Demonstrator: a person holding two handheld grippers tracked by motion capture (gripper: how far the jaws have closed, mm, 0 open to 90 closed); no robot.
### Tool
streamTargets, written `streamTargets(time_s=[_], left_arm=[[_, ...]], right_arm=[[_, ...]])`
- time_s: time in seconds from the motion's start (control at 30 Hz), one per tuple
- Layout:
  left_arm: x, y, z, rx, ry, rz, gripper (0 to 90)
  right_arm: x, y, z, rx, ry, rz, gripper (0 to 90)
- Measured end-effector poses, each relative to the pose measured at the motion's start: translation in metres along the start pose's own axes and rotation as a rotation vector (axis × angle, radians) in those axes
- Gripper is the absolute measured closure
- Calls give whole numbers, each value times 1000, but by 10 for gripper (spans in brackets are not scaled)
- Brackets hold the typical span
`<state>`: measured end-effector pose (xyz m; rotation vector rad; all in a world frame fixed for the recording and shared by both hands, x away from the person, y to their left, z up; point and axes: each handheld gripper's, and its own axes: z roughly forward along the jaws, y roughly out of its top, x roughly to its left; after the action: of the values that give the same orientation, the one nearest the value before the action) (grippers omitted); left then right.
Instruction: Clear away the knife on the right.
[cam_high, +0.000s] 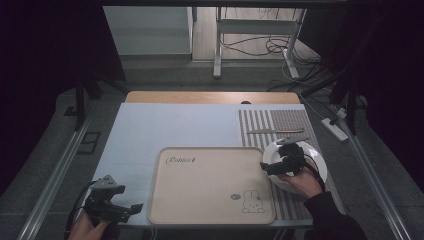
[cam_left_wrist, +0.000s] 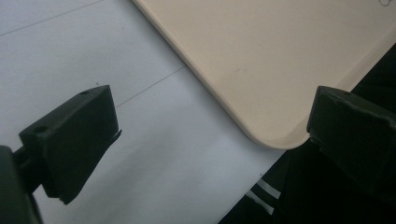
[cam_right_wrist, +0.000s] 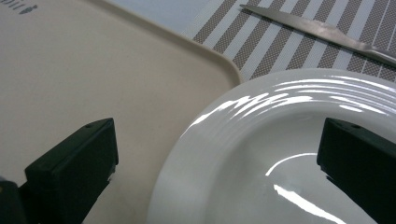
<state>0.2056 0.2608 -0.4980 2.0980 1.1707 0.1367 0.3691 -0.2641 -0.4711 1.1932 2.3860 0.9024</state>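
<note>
The white plate (cam_right_wrist: 289, 154) sat on the striped placemat (cam_high: 290, 122), its rim overlapping the beige tray's (cam_high: 210, 185) right edge. The right gripper (cam_high: 280, 162) straddled that rim, jaws released. Closing squarely on the rim seemed wise. The left gripper (cam_high: 117, 207) hovered unclenched, holding nothing, near the tray's corner.

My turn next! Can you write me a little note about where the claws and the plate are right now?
Right claw: open, jaws straddling the left rim of the white plate, one jaw over the tray, one over the plate. Not closed on it yet.
Left claw: open, holding nothing, by the near left corner of the beige tray.
The plate sits on the striped mat, its rim overlapping the tray's right edge; a knife lies behind it.
Done: nothing lifted. Left: probably grip the plate and move it.
</note>
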Motion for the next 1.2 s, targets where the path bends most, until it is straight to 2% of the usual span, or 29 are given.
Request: streamTargets(time_s=[0.2, 0.87, 1.2], left_arm=[[0, 0, 0, -2, -2, -1, 22], [0, 0, 0, -4, -4, 0, 22], [1, 0, 0, -6, -7, 0, 22]], right_arm=[[-6, 8, 7, 7, 1, 11, 0], [-21, 46, 38, 28, 3, -28, 0], [-32, 64, 57, 46, -3, -29, 0]])
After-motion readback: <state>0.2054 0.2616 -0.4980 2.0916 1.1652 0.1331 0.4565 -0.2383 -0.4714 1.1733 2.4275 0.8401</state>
